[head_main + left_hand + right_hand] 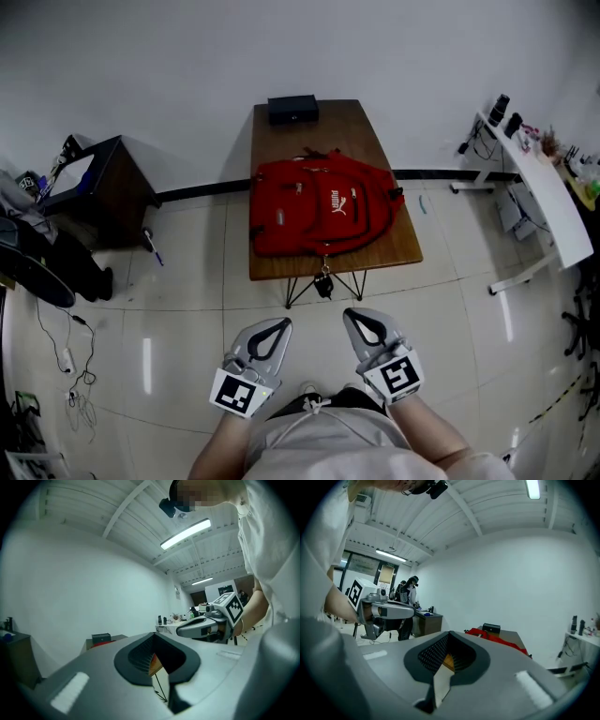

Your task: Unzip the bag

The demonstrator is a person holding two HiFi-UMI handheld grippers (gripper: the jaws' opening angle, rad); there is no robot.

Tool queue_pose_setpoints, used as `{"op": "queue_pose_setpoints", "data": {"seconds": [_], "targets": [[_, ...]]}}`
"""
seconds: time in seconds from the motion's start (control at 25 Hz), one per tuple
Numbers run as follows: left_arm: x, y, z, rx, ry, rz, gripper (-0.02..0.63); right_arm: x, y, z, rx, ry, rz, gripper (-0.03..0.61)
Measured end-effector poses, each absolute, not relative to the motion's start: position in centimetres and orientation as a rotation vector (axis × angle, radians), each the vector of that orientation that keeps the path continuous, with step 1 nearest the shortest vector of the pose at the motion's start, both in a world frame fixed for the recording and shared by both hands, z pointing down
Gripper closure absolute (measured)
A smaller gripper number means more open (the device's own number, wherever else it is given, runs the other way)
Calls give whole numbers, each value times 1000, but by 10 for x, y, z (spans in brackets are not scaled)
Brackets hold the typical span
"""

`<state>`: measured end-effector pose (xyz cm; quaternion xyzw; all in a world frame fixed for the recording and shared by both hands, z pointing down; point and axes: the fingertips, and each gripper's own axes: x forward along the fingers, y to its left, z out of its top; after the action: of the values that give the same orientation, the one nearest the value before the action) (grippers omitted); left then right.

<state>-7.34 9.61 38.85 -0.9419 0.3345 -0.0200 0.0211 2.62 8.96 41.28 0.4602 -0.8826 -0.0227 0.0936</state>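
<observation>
So there's one wooden table (389, 246) out on the tiled floor (187, 309), short end toward the person, and one red bag (319, 211) lying flat across its middle and near half. That's the only bag around. A small dark bit of it hangs over the near edge of the table. Off to the right there's one white desk (553, 202) with clutter on top, and to the left one dark cabinet (103, 192), both well apart from the table. One black box (292, 110) sits at the table's far end, just beyond the bag and not touching it as far as I can tell. Then there are the two grippers, held low and close to the person's body, well short of the table and nowhere near the bag. The left gripper (283, 322) has its fingers clenched together with nothing between them, and it's the same deal with the right gripper (349, 315), closed up and empty. Each points roughly toward the table, side by side with a gap between them.
</observation>
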Motion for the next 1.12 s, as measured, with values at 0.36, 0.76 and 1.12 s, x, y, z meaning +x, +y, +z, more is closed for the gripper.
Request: {"op": "queue_pose_setpoints", "data": {"seconds": [0.36, 0.76, 1.12], "targets": [[-59, 113, 381, -2908, 1087, -52, 607, 35, 103, 406, 1317, -2676, -23, 571], [-49, 114, 376, -2891, 1137, -25, 607, 51, 110, 399, 1313, -2665, -93, 571], [-52, 113, 381, -2877, 1135, -62, 607, 55, 113, 396, 1295, -2660, -125, 571]]}}
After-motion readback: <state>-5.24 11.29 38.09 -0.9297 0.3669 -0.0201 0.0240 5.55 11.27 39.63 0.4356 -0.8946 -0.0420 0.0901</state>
